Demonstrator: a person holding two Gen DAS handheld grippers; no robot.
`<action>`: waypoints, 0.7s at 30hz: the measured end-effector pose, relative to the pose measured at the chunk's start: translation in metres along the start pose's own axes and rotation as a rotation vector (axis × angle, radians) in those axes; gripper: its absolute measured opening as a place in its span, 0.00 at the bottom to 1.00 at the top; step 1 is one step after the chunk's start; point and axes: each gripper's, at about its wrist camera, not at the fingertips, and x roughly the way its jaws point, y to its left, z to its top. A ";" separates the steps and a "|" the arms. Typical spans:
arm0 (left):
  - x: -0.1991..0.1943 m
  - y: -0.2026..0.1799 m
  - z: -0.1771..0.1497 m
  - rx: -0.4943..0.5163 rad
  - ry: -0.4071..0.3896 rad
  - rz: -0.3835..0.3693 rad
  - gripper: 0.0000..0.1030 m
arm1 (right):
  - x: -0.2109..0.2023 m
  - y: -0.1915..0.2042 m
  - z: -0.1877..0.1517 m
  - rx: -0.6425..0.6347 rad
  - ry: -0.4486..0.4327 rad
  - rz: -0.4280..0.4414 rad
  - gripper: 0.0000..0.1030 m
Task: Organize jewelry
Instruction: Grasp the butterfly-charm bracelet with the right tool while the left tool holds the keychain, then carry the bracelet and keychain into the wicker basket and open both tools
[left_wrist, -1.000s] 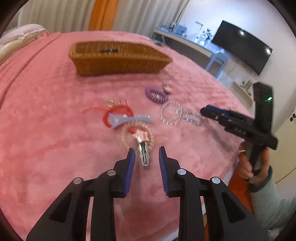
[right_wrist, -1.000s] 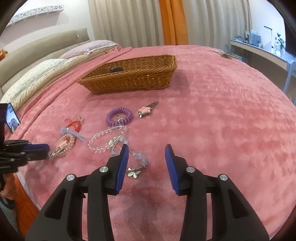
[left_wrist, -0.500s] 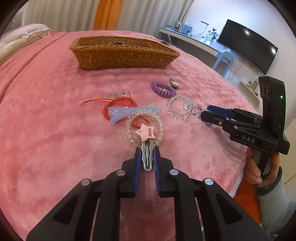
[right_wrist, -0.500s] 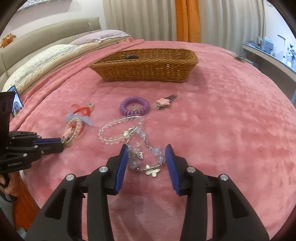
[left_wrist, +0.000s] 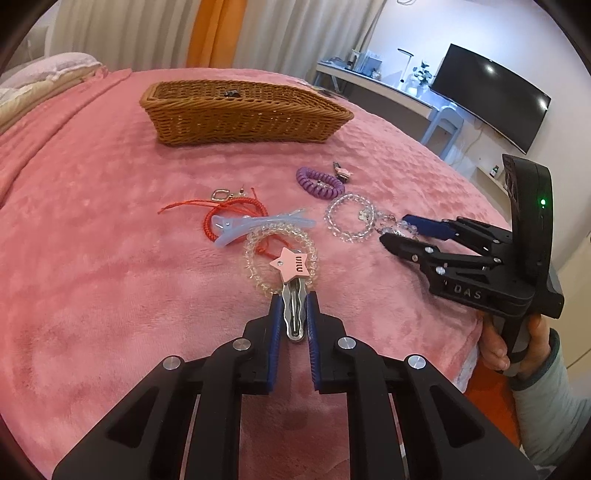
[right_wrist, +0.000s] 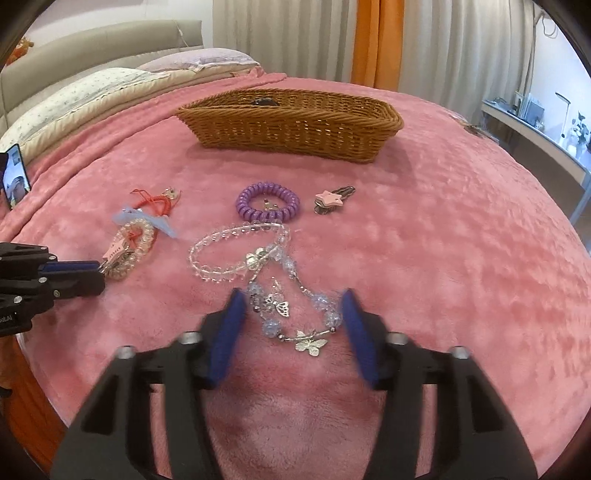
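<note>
My left gripper (left_wrist: 293, 301) is shut on the silver end of a pink star hair clip (left_wrist: 293, 266), which lies over a clear bead bracelet (left_wrist: 255, 258) on the pink blanket. My right gripper (right_wrist: 291, 306) is open, its fingers on either side of a blue bead butterfly bracelet (right_wrist: 295, 314) that lies on the blanket. In the left wrist view the right gripper (left_wrist: 402, 229) sits at the same bracelet's end. A wicker basket (right_wrist: 295, 129) stands farther back with one dark item inside.
A clear crystal bracelet (right_wrist: 236, 251), a purple coil hair tie (right_wrist: 267, 201), a second pink star clip (right_wrist: 330, 197), a red cord bracelet (left_wrist: 229, 214) and a light blue clip (left_wrist: 258, 227) lie on the blanket. The bed's edge is near both grippers.
My left gripper moved forward and closed on the star clip. My right gripper advanced and lowered, and now straddles the butterfly bracelet.
</note>
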 end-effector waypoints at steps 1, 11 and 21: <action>-0.001 0.000 0.000 0.000 -0.002 -0.003 0.11 | -0.001 0.001 0.000 -0.008 -0.002 0.001 0.29; -0.012 0.005 0.003 -0.017 -0.051 -0.013 0.11 | -0.021 0.010 0.001 -0.031 -0.072 0.057 0.09; -0.032 0.002 0.012 -0.017 -0.136 -0.031 0.11 | -0.048 -0.006 0.015 0.065 -0.159 0.065 0.09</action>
